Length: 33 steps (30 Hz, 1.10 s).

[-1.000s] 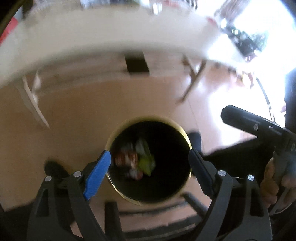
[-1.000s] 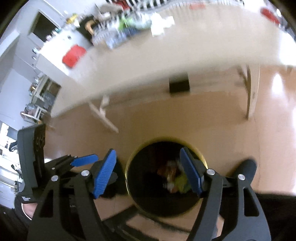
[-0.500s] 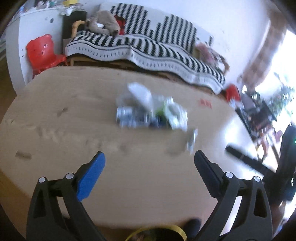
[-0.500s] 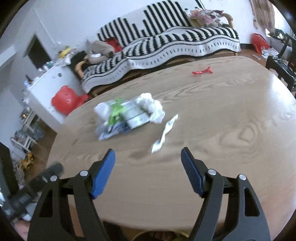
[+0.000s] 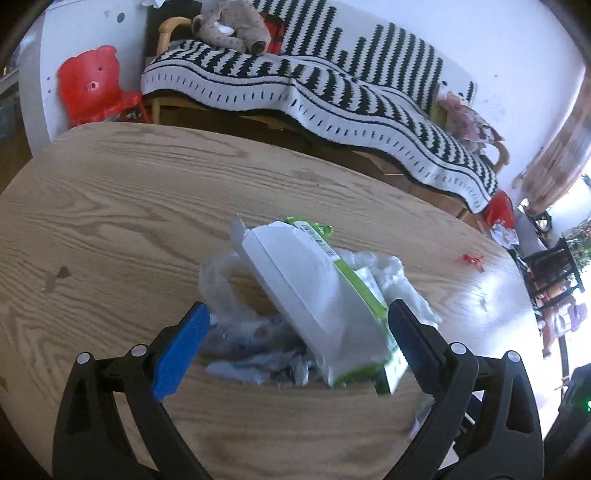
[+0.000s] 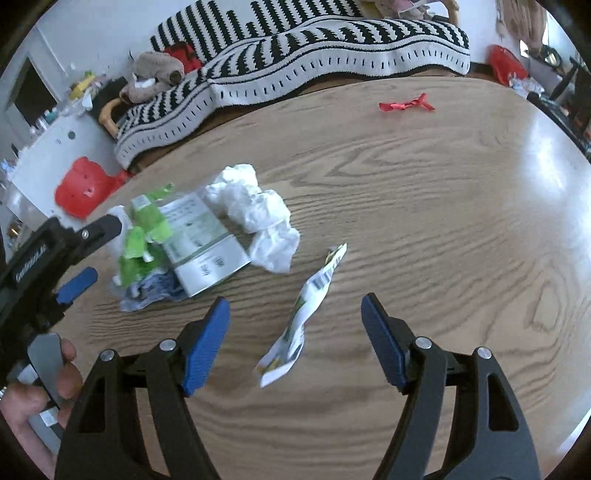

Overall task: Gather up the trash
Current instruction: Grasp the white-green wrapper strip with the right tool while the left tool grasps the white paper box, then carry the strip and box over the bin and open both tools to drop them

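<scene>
A heap of trash lies on the oval wooden table [image 5: 110, 206]. It holds a white-and-green carton [image 5: 314, 291], a clear plastic bag [image 5: 218, 280], a crumpled blue-grey wrapper [image 5: 255, 358] and crumpled white paper [image 5: 395, 280]. My left gripper [image 5: 297, 321] is open, its blue pads standing on either side of the heap's near end, the right pad close beside the carton. My right gripper [image 6: 293, 310] is open above a torn white wrapper strip [image 6: 306, 310] lying flat on the table. In the right wrist view the carton [image 6: 199, 236], green scraps [image 6: 144, 236], white paper [image 6: 255, 206] and left gripper [image 6: 92, 254] show at left.
A red ribbon scrap [image 6: 406, 105] lies far across the table. Behind the table stands a sofa with a black-and-white striped blanket [image 5: 332, 96], a soft toy [image 5: 232, 29] on it, and a red bear-shaped chair [image 5: 92, 85]. A hand [image 6: 33, 391] holds the left gripper's handle.
Both grippers swung up from over the round bin on the floor to the tabletop, then closed in on the trash. The heap now sits between the left fingers, the strip between the right ones.
</scene>
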{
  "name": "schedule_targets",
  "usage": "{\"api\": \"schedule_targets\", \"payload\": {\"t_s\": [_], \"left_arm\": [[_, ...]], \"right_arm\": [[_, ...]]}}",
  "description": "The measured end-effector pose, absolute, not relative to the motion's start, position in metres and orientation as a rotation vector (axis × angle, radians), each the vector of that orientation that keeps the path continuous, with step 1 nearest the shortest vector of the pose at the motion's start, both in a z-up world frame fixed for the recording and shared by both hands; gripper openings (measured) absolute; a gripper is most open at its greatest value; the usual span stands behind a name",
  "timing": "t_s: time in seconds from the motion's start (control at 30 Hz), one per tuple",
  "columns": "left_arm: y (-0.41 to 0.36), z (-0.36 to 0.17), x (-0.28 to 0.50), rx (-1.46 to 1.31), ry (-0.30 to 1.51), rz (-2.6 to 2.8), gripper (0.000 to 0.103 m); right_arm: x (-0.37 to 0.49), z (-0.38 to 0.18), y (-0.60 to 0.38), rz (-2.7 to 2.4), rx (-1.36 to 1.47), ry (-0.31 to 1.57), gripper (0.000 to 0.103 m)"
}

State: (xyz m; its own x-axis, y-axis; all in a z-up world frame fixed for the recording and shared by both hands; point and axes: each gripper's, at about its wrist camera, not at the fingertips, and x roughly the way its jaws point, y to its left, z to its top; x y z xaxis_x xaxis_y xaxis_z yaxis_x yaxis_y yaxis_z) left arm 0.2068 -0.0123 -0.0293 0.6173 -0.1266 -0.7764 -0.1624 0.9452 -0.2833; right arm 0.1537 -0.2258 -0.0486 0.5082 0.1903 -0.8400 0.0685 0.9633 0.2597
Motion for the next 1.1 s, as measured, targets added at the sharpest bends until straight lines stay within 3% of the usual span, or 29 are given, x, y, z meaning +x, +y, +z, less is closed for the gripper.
{"api": "schedule_targets", "payload": {"t_s": [0.23,0.3,0.33,0.37,0.47,0.6,1.1], "left_arm": [[-0.018,-0.044,0.217,-0.335,0.917,0.01,0.091],[-0.018,-0.042,0.217,-0.346,0.905,-0.005,0.066],[-0.018,-0.041,0.218,-0.345,0.906,-0.007,0.058],[-0.018,-0.04,0.216,-0.345,0.91,-0.012,0.054],[-0.018,-0.035,0.21,-0.352,0.9,-0.02,0.046],[-0.018,-0.021,0.196,-0.312,0.869,-0.034,0.041],[-0.003,0.03,0.081,-0.152,0.789,-0.116,0.039]], "right_arm": [[0.161,-0.064,-0.214,0.053,0.162,1.058,0.064],[0.16,-0.064,-0.212,0.043,0.134,1.052,0.052],[0.159,-0.064,-0.212,0.041,0.124,1.05,0.037],[0.157,-0.064,-0.211,0.041,0.115,1.047,0.024],[0.154,-0.063,-0.215,0.066,0.147,1.052,0.012],[0.145,-0.046,-0.22,0.103,0.172,1.016,0.012],[0.08,0.008,-0.234,0.216,0.194,0.938,0.012]]}}
